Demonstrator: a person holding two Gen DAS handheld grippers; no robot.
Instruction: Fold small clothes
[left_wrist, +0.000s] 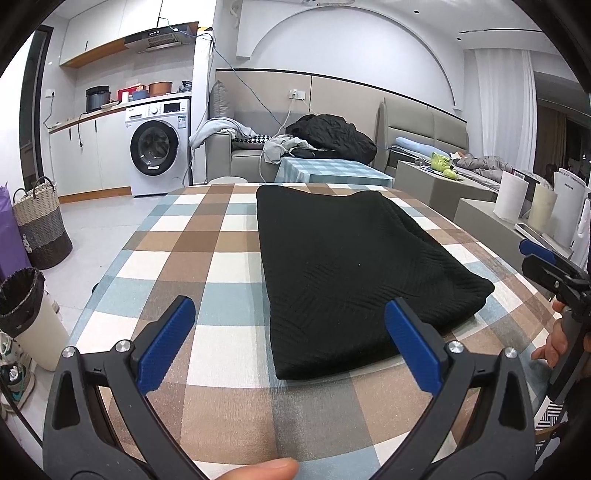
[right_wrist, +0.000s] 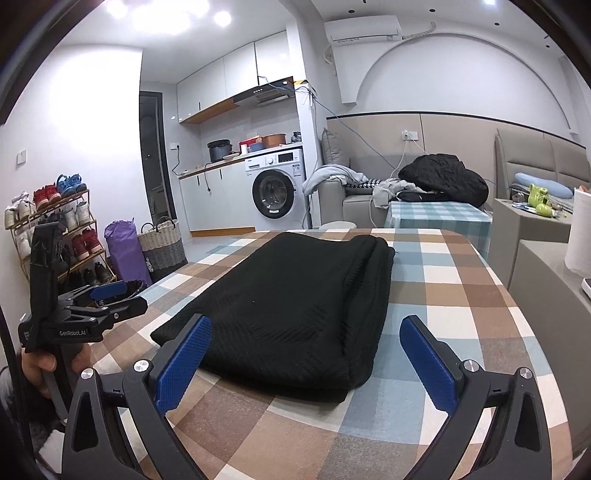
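A black knitted garment (left_wrist: 343, 266) lies folded into a flat rectangle on the checked tablecloth (left_wrist: 192, 258). My left gripper (left_wrist: 290, 314) stands open at the near edge, its blue fingers straddling the garment's near left corner without touching it. The right gripper (left_wrist: 543, 258) shows at the right edge of the left wrist view, held by a hand. In the right wrist view the same garment (right_wrist: 295, 302) lies ahead, and my right gripper (right_wrist: 308, 332) is open just short of its near edge. The left gripper (right_wrist: 107, 299) appears at the left there, off the cloth.
The table's rounded far edge (right_wrist: 369, 230) faces a smaller table with a blue checked cloth (right_wrist: 439, 218) and a sofa with piled clothes (right_wrist: 443, 181). A bin (left_wrist: 22, 295), woven basket (left_wrist: 40, 225) and shoe rack (right_wrist: 55, 229) stand on the floor at left.
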